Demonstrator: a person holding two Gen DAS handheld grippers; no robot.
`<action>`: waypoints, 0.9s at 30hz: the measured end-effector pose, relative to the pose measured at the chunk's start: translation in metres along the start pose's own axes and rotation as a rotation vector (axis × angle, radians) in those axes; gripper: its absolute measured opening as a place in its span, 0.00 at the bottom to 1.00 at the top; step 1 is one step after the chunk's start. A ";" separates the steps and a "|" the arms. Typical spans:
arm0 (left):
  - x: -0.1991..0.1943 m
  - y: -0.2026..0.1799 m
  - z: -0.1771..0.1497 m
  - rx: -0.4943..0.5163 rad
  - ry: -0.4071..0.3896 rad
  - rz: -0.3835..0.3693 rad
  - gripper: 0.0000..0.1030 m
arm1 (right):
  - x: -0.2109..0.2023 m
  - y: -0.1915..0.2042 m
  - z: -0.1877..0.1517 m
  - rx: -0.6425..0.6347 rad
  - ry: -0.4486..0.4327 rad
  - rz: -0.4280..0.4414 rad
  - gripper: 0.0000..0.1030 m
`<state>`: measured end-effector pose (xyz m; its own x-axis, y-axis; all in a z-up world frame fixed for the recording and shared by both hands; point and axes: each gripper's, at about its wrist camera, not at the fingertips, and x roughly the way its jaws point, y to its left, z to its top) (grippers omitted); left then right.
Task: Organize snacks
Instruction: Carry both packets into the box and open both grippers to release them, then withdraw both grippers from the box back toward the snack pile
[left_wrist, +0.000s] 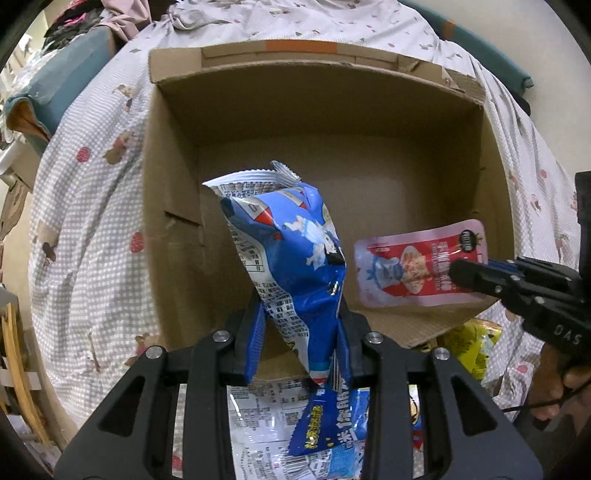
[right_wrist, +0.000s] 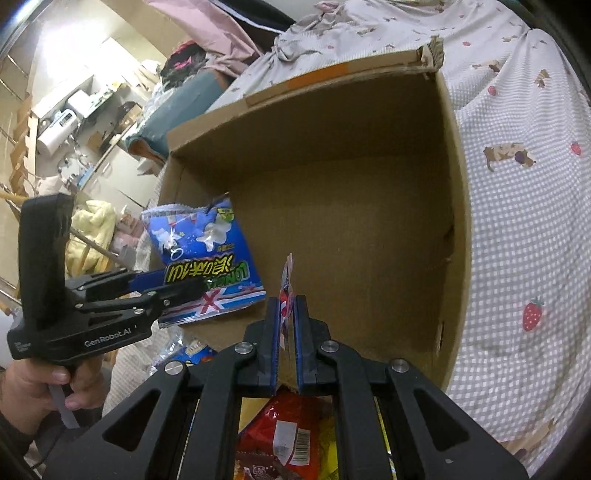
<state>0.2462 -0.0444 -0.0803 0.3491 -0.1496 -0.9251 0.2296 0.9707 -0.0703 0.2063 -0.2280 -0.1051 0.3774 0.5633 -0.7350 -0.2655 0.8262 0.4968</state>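
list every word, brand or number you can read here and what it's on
"GenRobot.AI": side of the left gripper.
"DAS": body of the right gripper.
Blue snack bag: large Chinese lettering and small print, too distorted to quote.
Pink-red pouch: print too small.
Barcode on the red packet: digits unreadable.

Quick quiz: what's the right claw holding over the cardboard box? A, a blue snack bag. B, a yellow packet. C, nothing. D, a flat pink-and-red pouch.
D: the right claw is shut on the flat pink-and-red pouch above the cardboard box; the left claw holds the blue snack bag.
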 end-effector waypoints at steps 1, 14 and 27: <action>0.002 -0.001 0.000 0.002 0.003 -0.010 0.29 | 0.002 0.001 -0.001 -0.013 0.006 -0.016 0.07; 0.005 -0.010 0.000 0.038 -0.002 0.014 0.32 | 0.010 0.007 0.003 -0.049 0.019 -0.095 0.11; -0.020 0.010 0.008 -0.048 -0.111 0.042 0.73 | -0.014 0.018 0.008 -0.098 -0.112 -0.122 0.78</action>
<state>0.2486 -0.0331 -0.0600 0.4565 -0.1257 -0.8808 0.1694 0.9841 -0.0526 0.2036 -0.2212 -0.0820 0.5069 0.4606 -0.7286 -0.2947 0.8869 0.3556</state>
